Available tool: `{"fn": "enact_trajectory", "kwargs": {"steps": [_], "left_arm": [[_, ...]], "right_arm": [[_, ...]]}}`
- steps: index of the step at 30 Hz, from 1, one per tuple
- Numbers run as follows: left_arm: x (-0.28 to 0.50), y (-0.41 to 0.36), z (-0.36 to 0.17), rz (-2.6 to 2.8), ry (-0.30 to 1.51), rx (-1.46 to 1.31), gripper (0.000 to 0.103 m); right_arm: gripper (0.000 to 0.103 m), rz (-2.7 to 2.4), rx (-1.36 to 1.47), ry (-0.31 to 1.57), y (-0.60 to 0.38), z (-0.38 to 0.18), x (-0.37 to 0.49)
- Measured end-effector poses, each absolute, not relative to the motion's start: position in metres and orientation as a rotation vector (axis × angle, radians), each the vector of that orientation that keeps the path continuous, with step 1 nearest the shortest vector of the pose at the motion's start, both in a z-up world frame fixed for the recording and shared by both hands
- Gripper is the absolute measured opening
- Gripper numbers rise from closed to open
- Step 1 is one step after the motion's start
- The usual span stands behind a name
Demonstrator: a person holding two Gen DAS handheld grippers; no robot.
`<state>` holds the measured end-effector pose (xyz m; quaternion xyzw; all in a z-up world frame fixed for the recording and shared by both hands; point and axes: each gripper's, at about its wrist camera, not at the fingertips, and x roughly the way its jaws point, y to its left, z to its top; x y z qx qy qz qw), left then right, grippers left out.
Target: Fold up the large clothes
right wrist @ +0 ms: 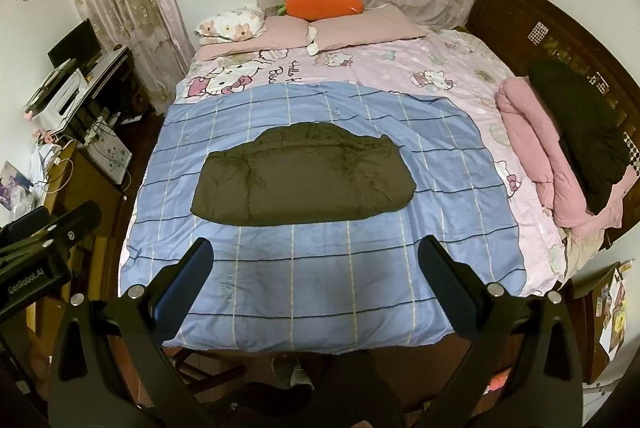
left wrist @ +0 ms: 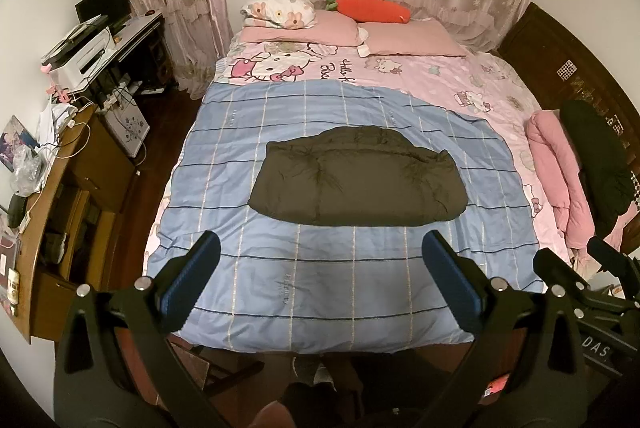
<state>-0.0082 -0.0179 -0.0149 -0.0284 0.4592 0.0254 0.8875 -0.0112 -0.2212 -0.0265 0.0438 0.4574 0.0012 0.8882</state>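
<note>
A dark olive padded jacket (left wrist: pixel 358 178) lies folded into a compact bundle on the blue checked sheet (left wrist: pixel 320 280) in the middle of the bed; it also shows in the right wrist view (right wrist: pixel 302 178). My left gripper (left wrist: pixel 320 248) is open and empty, held above the foot of the bed, well short of the jacket. My right gripper (right wrist: pixel 316 252) is open and empty too, beside the left one. The right gripper's body shows at the right edge of the left wrist view (left wrist: pixel 592 276); the left gripper's body shows at the left edge of the right wrist view (right wrist: pixel 40 248).
A pink garment (right wrist: pixel 536 148) and a black garment (right wrist: pixel 580 132) are piled at the bed's right side by the dark headboard (right wrist: pixel 560 28). Pillows (left wrist: pixel 300 28) and a carrot plush (left wrist: pixel 372 8) lie at the far end. A cluttered desk (left wrist: pixel 68 164) stands to the left.
</note>
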Motion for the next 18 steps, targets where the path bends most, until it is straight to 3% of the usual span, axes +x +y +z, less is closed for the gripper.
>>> {"fn": "enact_trajectory", "kwargs": {"steps": [18], "left_arm": [[-0.006, -0.008, -0.015, 0.039, 0.947, -0.058, 0.101]], "right_arm": [[0.102, 0.001, 0.091, 0.951, -0.218, -0.026, -0.011]]}}
